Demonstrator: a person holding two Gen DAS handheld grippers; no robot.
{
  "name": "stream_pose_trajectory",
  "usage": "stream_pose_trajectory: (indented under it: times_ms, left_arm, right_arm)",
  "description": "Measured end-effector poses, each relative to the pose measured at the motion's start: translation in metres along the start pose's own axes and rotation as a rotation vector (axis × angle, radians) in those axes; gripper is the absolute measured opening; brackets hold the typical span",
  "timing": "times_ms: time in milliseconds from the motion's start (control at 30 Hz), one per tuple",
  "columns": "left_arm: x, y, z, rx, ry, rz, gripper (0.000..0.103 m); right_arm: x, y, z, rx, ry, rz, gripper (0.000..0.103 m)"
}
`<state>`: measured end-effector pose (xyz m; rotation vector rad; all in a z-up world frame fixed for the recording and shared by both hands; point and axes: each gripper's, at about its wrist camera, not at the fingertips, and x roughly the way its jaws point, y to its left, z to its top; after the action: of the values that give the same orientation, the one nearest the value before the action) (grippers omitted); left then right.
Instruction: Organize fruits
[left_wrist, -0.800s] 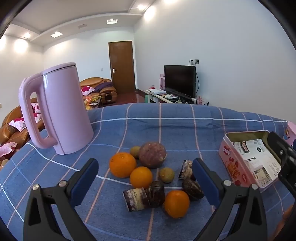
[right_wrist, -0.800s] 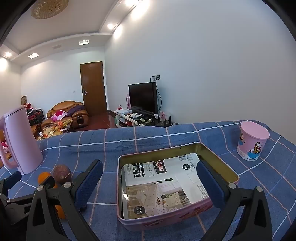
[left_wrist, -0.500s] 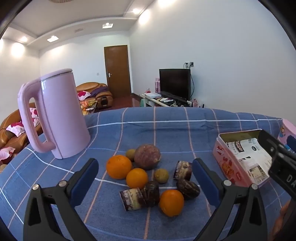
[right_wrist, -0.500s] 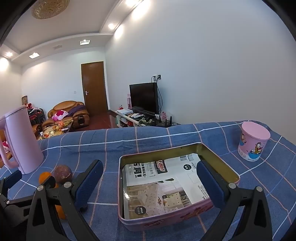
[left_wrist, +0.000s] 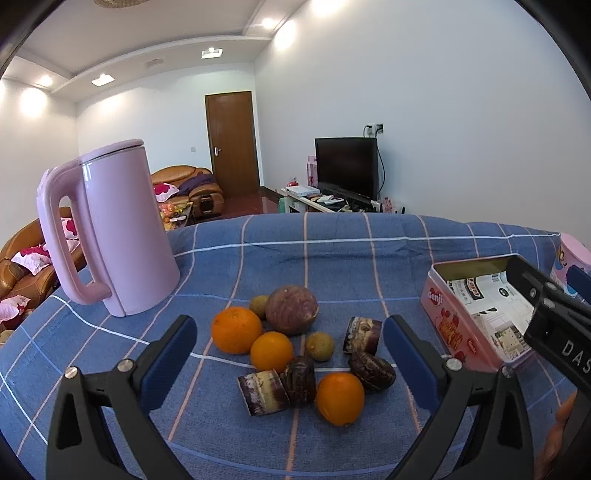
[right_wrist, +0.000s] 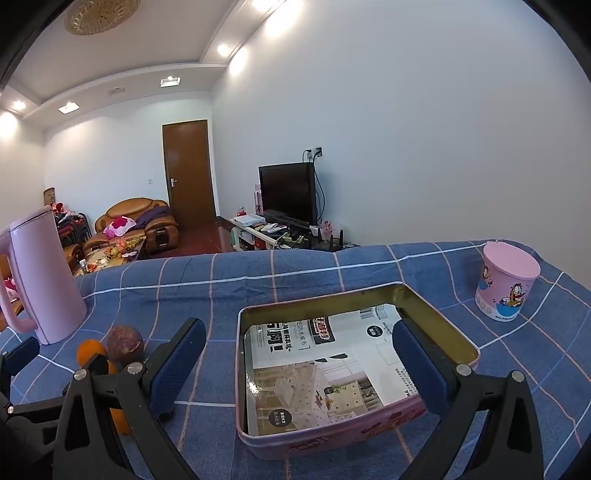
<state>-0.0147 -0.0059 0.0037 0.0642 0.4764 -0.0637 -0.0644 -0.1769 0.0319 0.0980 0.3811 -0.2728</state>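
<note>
A pile of fruit lies on the blue checked cloth in the left wrist view: three oranges (left_wrist: 236, 329), a big purple passion fruit (left_wrist: 291, 309), two small brown longans (left_wrist: 320, 346), dark wrinkled fruits (left_wrist: 371, 370) and cut purple cane pieces (left_wrist: 263, 391). My left gripper (left_wrist: 289, 345) hangs over the pile, open and holding nothing. A pink tin box (right_wrist: 354, 360), lined with printed paper, sits to the right of the pile. My right gripper (right_wrist: 299, 363) is open above the tin, nothing between its pads. Its black body (left_wrist: 554, 332) shows at the left view's right edge.
A tall pink kettle (left_wrist: 110, 229) stands at the back left of the table. A pink cartoon cup (right_wrist: 508, 282) stands at the far right beyond the tin. The table's far edge drops off to a living room with sofas and a TV.
The left gripper has drawn back and risen slightly, so the fruit pile sits lower and nearer between its fingers. The right view is nearly the same.
</note>
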Motion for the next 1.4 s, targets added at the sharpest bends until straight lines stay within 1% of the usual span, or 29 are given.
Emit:
stream_pose_trajectory:
  times_ms: [1400]
  left_arm:
    - [0.0033, 0.002, -0.0003, -0.004, 0.017, -0.005, 0.103]
  right_arm:
    - [-0.0019, 0.0015, -0.0004, 0.002, 0.0, 0.004, 0.102]
